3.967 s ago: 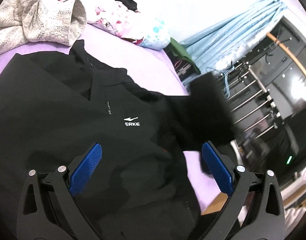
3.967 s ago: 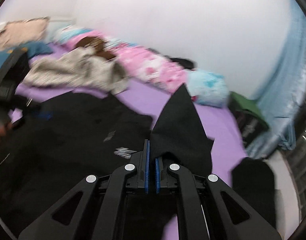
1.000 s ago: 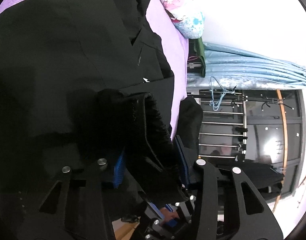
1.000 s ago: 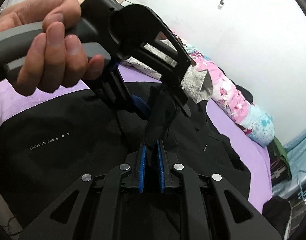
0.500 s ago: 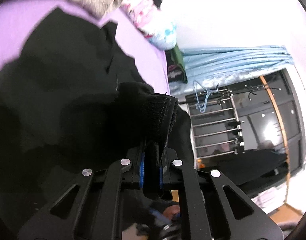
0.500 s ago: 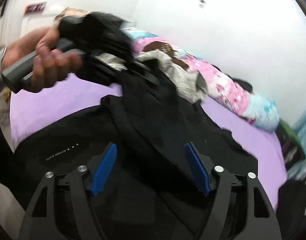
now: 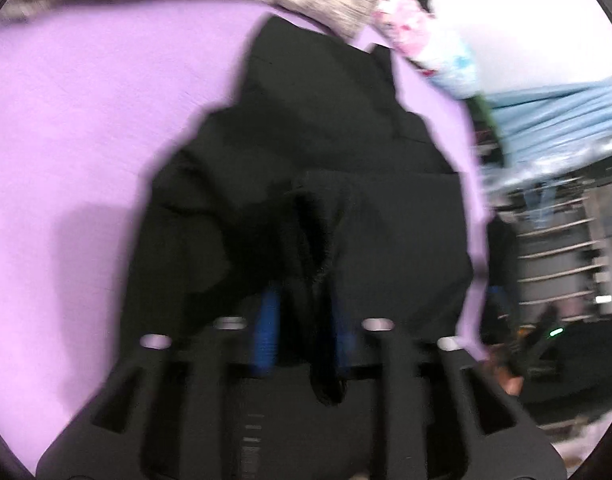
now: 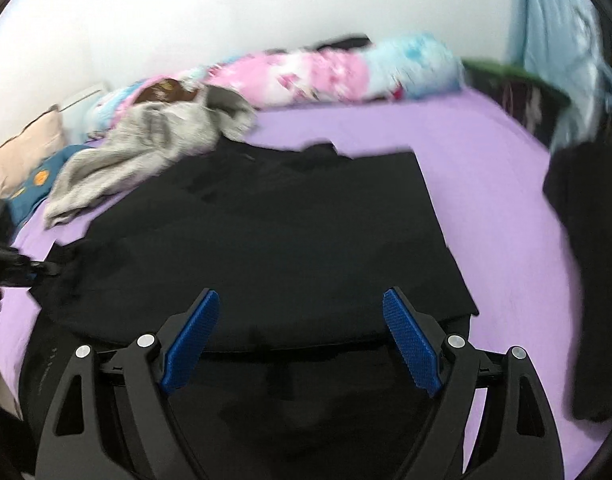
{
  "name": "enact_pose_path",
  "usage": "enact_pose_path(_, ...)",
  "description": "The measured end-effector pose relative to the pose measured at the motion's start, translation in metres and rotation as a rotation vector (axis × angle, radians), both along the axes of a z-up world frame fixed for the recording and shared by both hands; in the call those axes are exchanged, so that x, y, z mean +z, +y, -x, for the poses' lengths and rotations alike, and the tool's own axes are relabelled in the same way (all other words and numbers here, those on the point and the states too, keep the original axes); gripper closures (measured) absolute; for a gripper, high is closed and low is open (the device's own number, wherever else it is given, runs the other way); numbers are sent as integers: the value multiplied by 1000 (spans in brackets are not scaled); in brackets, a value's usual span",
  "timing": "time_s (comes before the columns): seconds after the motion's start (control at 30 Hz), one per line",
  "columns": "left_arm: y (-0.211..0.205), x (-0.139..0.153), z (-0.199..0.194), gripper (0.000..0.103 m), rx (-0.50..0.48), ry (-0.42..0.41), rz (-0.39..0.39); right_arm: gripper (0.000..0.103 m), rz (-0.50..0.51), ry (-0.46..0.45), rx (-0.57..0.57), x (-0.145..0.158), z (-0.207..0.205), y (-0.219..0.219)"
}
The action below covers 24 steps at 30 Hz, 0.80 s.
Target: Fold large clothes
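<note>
A large black jacket [image 8: 290, 232] lies on the purple bed sheet [image 8: 485, 168], its right side folded in with a straight edge. In the left wrist view the jacket [image 7: 325, 128] stretches away from me. My left gripper [image 7: 306, 328] has a black sleeve cuff [image 7: 321, 232] between its blue pads; the jaws stand slightly apart around the cloth. My right gripper [image 8: 302, 340] is open and empty, hovering above the jacket's near hem. The left gripper also shows at the far left of the right wrist view [image 8: 10, 268].
A grey knit garment [image 8: 146, 148] lies crumpled beyond the jacket at the left. Pink and blue floral bedding [image 8: 329, 72] runs along the white wall. Another dark garment [image 8: 589, 240] hangs at the right bed edge. A blue curtain [image 7: 553, 116] and a metal rack [image 7: 561, 256] stand beyond the bed.
My right gripper let go of the sleeve, opened and drew back over the jacket. My left gripper took the cuff and carried it left and down; its jaws now stand slightly wider.
</note>
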State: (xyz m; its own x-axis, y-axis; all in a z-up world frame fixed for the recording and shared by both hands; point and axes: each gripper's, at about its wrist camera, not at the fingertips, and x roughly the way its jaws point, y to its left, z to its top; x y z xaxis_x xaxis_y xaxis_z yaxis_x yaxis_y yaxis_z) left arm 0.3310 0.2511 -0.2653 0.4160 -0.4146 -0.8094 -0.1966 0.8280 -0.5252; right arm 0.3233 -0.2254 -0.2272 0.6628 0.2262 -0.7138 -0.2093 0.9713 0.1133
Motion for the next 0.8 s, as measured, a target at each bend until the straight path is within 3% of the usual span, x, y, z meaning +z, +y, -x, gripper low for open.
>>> enact_pose_path(0.07,1,19,5,48,19,-23,-256,20,41,51,-40,-18,-13,-8)
enact_pose_path(0.13,11,40,10,47,76,-68,-371,20,50,73,-93,-29,-10,-17)
enact_pose_path(0.2,16,52,12,46,113,-108,-366,20,49,107,-115,-34,-14,-23)
enact_pose_path(0.27,6,64,13,45,95,-163,-318,20,72,104,-120,-31,-13,-22)
enact_pose_path(0.3,-4,70,12,40,65,-197,-293,20,74,94,-123,-25,-11,-22)
enact_pose_path(0.33,-23,77,12,33,18,-237,-279,20,54,56,-119,-13,-7,-21)
enact_pose_path(0.43,-73,80,3,27,-89,-296,-303,10,8,-52,-69,17,-4,-11)
enact_pose_path(0.5,-108,65,-6,27,-151,-295,-380,10,26,-63,-33,17,-7,-1)
enact_pose_path(0.63,-141,19,-19,26,-222,-242,-507,10,116,12,5,-17,-28,12)
enact_pose_path(0.73,-144,-12,-23,26,-229,-176,-559,10,125,72,12,-40,-33,11)
enact_pose_path(0.8,-144,-30,-25,26,-241,-133,-554,9,148,113,18,-55,-37,10)
